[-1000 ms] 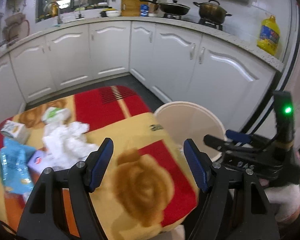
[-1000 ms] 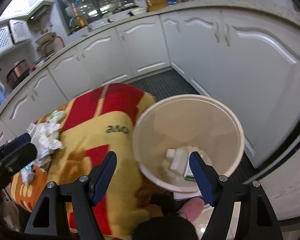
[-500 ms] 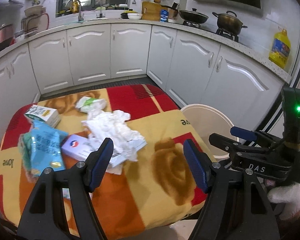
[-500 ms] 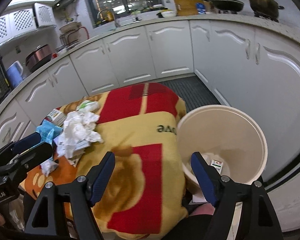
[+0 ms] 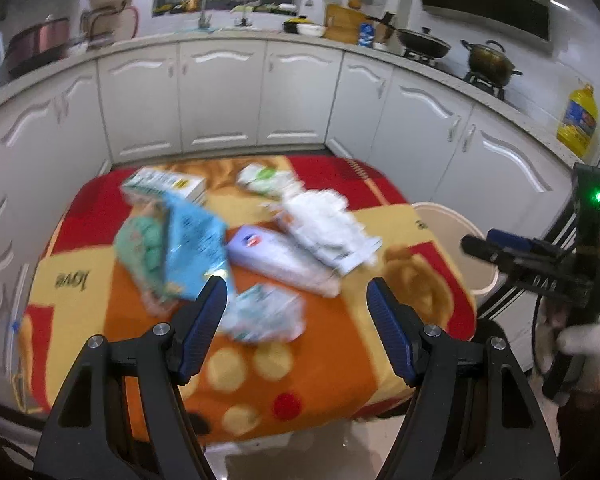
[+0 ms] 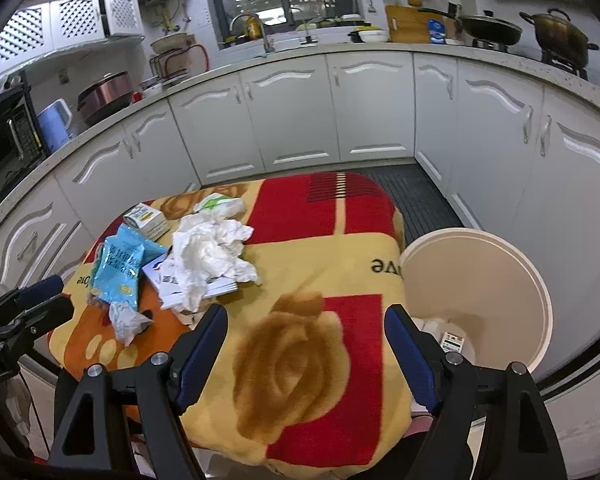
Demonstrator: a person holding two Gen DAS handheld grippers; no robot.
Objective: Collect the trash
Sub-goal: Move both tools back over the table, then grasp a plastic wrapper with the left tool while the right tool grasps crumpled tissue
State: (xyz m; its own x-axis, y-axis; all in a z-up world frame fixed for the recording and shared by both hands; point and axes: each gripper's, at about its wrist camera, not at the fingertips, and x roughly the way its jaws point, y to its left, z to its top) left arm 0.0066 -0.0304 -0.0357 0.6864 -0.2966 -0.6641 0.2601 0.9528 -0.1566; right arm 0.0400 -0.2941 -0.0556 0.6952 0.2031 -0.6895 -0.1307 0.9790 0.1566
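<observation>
Trash is lying scattered on the blanket-covered table [image 5: 320,360]: blue packet [image 5: 188,248], tissues [image 5: 324,224], small wrapper [image 5: 264,312] between the released, empty left gripper [image 5: 296,304]. Right view: right gripper [image 6: 306,336] is opening, empty, over bare blanket, bin [image 6: 500,280] sitting right, tissues [image 6: 208,256] far left.

both wrist views down over table [image 5: 340,380]
</observation>
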